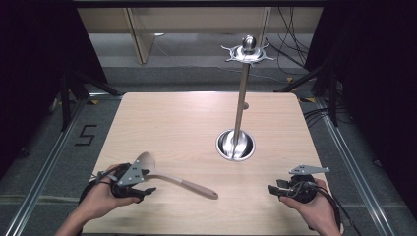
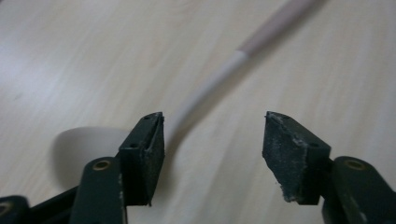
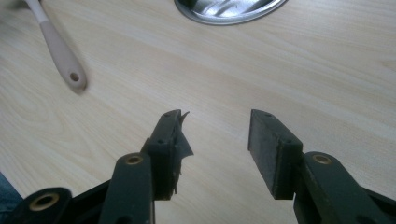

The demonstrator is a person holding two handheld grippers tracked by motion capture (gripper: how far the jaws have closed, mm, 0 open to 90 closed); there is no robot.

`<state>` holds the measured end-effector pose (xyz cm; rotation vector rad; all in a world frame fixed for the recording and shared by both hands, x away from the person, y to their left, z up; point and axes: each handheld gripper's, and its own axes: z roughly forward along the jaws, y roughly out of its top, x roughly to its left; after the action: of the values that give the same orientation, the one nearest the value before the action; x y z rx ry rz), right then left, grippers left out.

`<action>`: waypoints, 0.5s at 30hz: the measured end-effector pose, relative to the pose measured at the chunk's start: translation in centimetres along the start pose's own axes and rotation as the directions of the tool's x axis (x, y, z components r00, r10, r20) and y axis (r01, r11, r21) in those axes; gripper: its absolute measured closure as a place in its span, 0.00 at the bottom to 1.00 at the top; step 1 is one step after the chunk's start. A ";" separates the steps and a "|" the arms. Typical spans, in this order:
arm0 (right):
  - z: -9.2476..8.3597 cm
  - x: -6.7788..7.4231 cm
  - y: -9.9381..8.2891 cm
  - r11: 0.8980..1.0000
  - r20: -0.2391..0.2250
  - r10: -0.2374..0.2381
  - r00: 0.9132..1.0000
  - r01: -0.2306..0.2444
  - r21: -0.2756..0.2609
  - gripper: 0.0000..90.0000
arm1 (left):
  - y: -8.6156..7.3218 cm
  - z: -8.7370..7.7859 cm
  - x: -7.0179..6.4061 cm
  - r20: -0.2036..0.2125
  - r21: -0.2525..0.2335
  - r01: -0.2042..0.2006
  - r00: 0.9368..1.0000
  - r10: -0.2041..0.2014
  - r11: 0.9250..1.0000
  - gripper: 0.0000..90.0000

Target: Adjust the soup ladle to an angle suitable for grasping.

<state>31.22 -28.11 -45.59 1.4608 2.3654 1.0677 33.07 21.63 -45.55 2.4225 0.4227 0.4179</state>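
Both forearms come in from the bench's (image 1: 206,113) near edge. The left gripper (image 1: 147,191) sits low and level by the near left corner, jaws wide with nothing pressed between them. Just beside it lies the spatula (image 1: 167,177), pale blade near the hand, slim curved neck, matte pinkish handle with a hanging hole pointing toward the near edge's middle. The right gripper (image 1: 272,189) hovers level at the near right corner, jaws wide and bare. A shiny steel rack (image 1: 241,98) rises from a round base.
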 end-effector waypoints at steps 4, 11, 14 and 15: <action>0.0 0.1 0.0 1.000 0.011 0.005 1.000 -0.005 0.020 0.61 | 1.2 1.1 -1.0 0.078 0.039 -0.035 0.996 0.032 0.999 0.74; 0.0 0.0 0.0 1.000 0.017 0.001 1.000 -0.002 0.018 0.63 | 4.7 4.8 -3.1 0.235 0.161 -0.068 0.972 0.029 0.985 0.99; 0.1 0.0 0.0 1.000 0.017 -0.005 1.000 0.004 0.016 0.63 | 6.0 6.7 -3.8 0.280 0.193 -0.075 0.960 0.019 0.978 0.99; 0.1 0.3 0.0 1.000 0.012 0.023 1.000 -0.023 0.019 0.63 | 6.3 7.3 -3.9 0.289 0.201 -0.071 0.957 0.010 0.977 0.99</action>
<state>31.06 -27.84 -45.60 1.5001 2.3627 1.0424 33.64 11.47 -47.68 2.6477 0.3009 0.0343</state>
